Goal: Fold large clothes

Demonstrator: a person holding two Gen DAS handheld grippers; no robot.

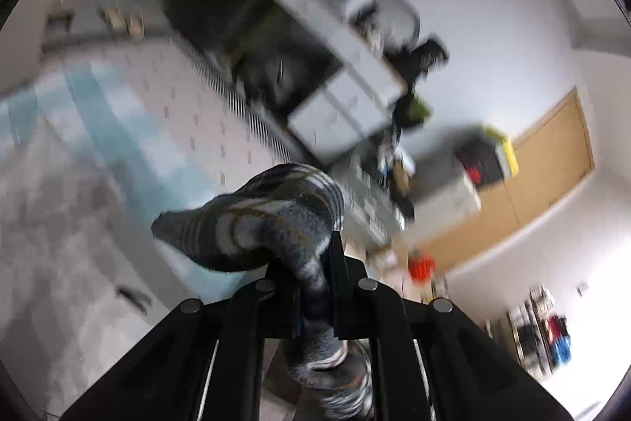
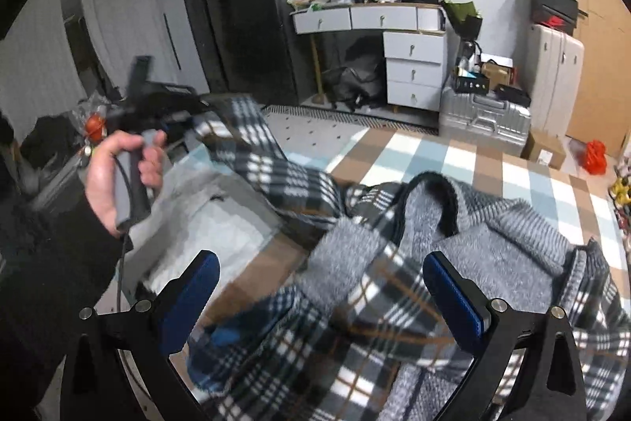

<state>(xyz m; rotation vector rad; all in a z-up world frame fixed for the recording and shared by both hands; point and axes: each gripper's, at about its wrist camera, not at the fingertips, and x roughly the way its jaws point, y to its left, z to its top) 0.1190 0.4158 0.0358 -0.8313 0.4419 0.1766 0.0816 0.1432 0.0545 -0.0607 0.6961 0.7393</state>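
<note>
Lifting one end of the plaid garment to spread it for folding

At the bottom of the left wrist view, the left gripper [image 1: 315, 287] has its jaws pinching a bunched sleeve or edge of the plaid garment [image 2: 355, 302]. Low in the right wrist view, the right gripper [image 2: 321, 287] hangs above the crumpled heap with jaws spread and empty. The heap lies on the checked bed cover [image 2: 453, 160]; one strip runs toward the person's hand [image 2: 118, 176] at mid-left. Next, the right jaws likely need a matching corner.
</note>
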